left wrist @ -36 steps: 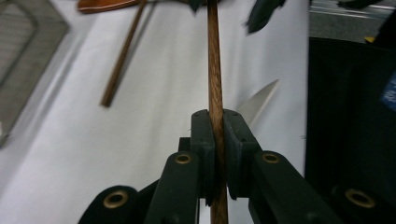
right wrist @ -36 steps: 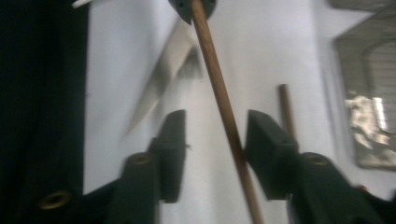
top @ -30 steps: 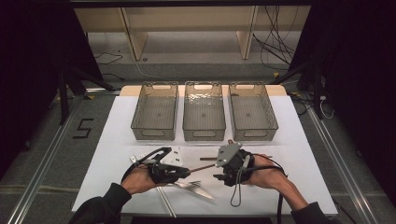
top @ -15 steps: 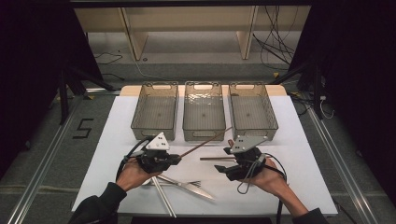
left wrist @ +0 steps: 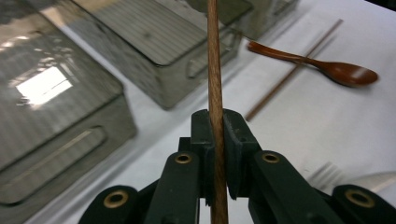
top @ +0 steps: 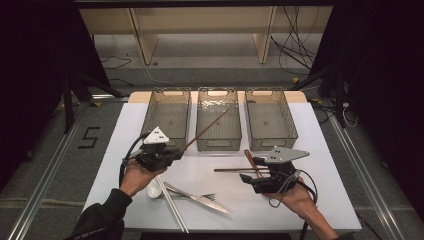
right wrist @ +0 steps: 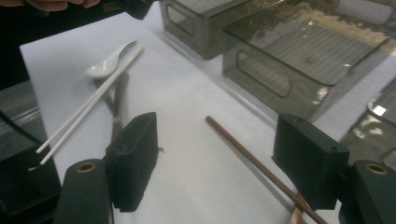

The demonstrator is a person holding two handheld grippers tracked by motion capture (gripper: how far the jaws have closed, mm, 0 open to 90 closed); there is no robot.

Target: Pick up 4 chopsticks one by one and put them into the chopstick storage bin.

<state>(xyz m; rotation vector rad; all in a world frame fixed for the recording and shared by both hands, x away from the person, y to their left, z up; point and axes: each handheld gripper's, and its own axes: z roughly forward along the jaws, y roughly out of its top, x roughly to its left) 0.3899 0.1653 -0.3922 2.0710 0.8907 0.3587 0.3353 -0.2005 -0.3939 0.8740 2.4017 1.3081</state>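
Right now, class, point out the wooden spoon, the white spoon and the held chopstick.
wooden spoon (left wrist: 352,73), left gripper view, on its bowl.
white spoon (right wrist: 99,69), right gripper view, on its bowl.
held chopstick (left wrist: 215,70), left gripper view, mid-shaft.

Brown wooden chopstick (left wrist: 215,70), matt with visible grain. Wooden spoon (left wrist: 327,65), dark red-brown, glossy lacquer look. Bins (top: 218,120) smoky translucent plastic, ribbed floors, shiny. White spoon (right wrist: 106,63) smooth, glossy, ceramic-like. White chopsticks (right wrist: 88,105) smooth plastic look. Knife (top: 200,198) shiny metal. Table cover (top: 320,165) matt white.
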